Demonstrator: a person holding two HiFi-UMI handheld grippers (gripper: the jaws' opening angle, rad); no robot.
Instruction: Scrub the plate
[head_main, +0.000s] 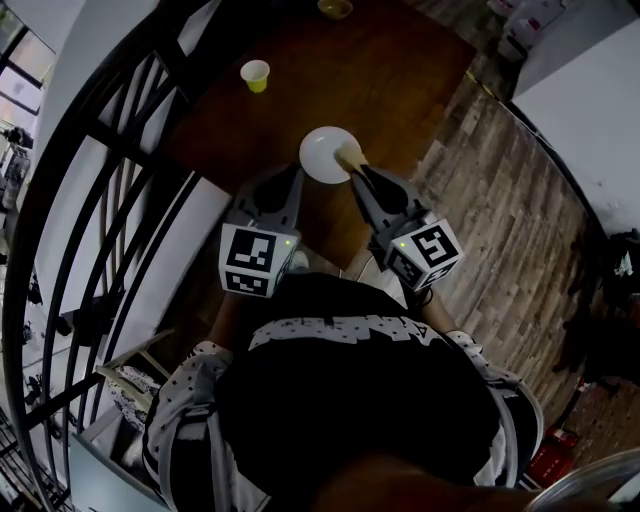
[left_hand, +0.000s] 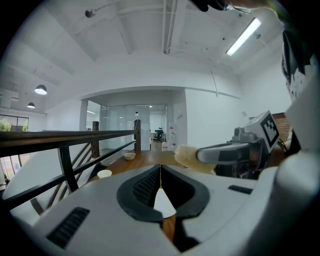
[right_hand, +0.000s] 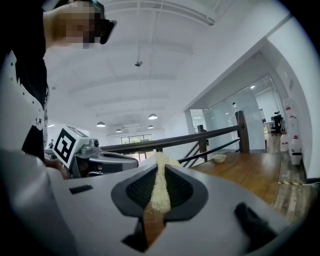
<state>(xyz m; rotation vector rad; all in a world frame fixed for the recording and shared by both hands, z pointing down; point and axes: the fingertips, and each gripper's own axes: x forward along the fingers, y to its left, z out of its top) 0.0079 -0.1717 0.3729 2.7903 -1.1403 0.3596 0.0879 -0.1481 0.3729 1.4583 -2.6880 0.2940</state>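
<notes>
A small white plate (head_main: 322, 152) is held over the near edge of the brown table (head_main: 400, 70). My left gripper (head_main: 297, 172) is shut on its near rim; in the left gripper view the plate (left_hand: 164, 204) shows edge-on as a thin white sliver between the jaws. My right gripper (head_main: 358, 170) is shut on a pale yellow sponge (head_main: 349, 153), whose tip touches the plate's right edge. In the right gripper view the sponge (right_hand: 160, 190) fills the gap between the jaws. The left gripper view also shows the sponge (left_hand: 186, 156) ahead on the right.
A yellow paper cup (head_main: 256, 75) stands on the table's far left, and a small bowl (head_main: 334, 8) sits at the far end. A black railing (head_main: 90, 200) runs along the left. Plank floor lies to the right, with white bottles (right_hand: 290, 145) by the wall.
</notes>
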